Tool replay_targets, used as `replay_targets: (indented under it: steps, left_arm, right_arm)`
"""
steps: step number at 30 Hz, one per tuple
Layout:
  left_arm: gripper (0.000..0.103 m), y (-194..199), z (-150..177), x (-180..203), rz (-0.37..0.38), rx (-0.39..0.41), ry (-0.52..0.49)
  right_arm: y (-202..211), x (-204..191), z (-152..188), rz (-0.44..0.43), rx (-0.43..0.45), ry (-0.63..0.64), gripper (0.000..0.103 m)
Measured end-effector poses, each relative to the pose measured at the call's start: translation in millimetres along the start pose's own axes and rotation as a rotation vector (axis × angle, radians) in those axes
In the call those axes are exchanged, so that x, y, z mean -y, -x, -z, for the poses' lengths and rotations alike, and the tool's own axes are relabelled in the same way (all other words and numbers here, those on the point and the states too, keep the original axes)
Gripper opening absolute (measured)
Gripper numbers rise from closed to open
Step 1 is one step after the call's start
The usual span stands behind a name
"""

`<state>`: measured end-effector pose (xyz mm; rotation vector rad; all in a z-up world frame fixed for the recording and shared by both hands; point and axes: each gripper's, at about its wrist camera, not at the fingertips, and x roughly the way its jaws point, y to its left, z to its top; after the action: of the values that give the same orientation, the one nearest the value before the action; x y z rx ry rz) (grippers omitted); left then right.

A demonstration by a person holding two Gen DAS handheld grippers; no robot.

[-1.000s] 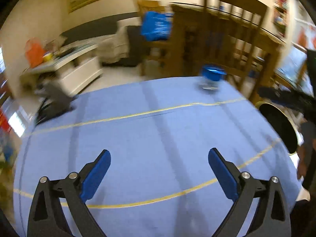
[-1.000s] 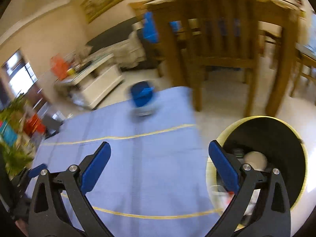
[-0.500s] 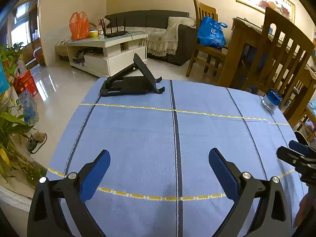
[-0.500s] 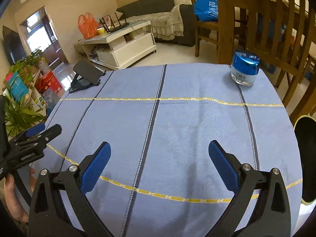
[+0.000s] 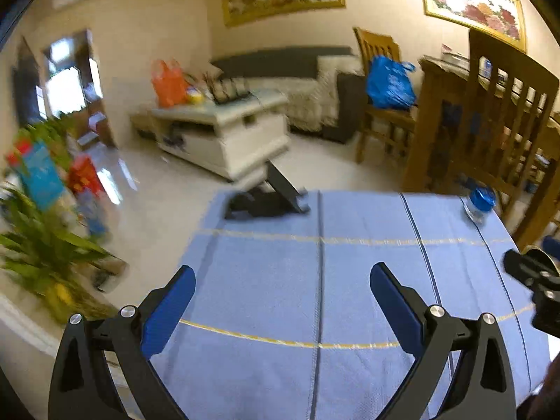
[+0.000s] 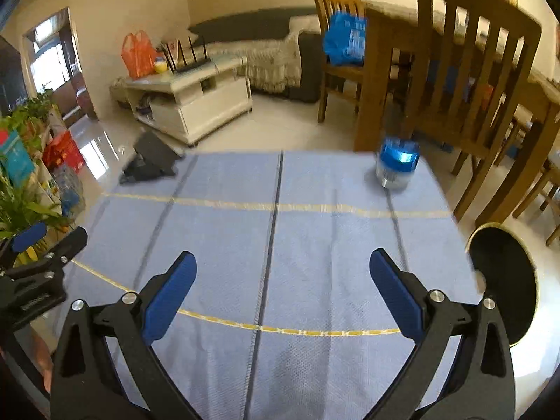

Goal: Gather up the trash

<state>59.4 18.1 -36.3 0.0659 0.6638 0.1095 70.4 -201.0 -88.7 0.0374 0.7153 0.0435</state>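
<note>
1. The left gripper [image 5: 282, 287] and the right gripper [image 6: 282, 273] both hang over the near half of the table [image 6: 315, 245], fingers spread wide with nothing between them. That reads as a waiting pose, not a reach.
2. The bin [image 6: 504, 273] stands on the floor just beside the table's right edge, low enough for things carried off the edge to drop straight in (a judgement from where it sits). Its inside is dark; I cannot tell what it holds.
3. On the blue cloth I see no loose trash, so the task looks finished or close to it.
4. One jar [image 6: 397, 166] with a blue lid stands upright at the far right corner, well apart from both grippers. One black stand [image 6: 150, 162] sits at the far left edge, propped open, seemingly parked out of the working area. Neither looks like trash.
5. Count: two grippers, one bin, one jar, one stand, zero scraps visible.
</note>
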Motion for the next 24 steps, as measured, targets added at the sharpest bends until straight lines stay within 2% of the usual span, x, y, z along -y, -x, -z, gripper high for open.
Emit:
replay_targets:
  steps: [3, 4, 5, 7, 10, 13, 17, 24]
  left_arm:
    - [0.096, 38, -20, 1, -0.064, 0.066, 0.017]
    - [0.096, 46, -26, 2, -0.058, 0.067, 0.019]
    - [0.096, 57, -32, 3, -0.020, 0.056, 0.012]
    - [0.096, 71, -37, 6, 0.030, 0.063, -0.006]
    - [0.096, 87, -36, 13, 0.010, 0.089, -0.022]
    - [0.096, 89, -33, 20, -0.012, 0.069, -0.046]
    - [0.096, 91, -29, 24, 0.027, 0.077, -0.041]
    - [0.096, 89, -26, 25, 0.062, 0.058, -0.044]
  right_arm:
    - [33, -2, -17, -0.024, 0.056, -0.007, 0.098]
    - [47, 0, -24, -0.041, 0.076, -0.014, 0.098]
    - [57, 1, -28, -0.052, 0.091, -0.015, 0.098]
    - [74, 4, -30, -0.025, 0.127, -0.013, 0.098]
    - [95, 10, -28, 0.034, 0.172, -0.006, 0.098]
    - [105, 12, -23, 0.085, 0.184, 0.005, 0.098]
    - [112, 20, -16, 0.030, 0.186, -0.018, 0.098]
    - [112, 28, -13, -0.004, 0.177, -0.045, 0.098]
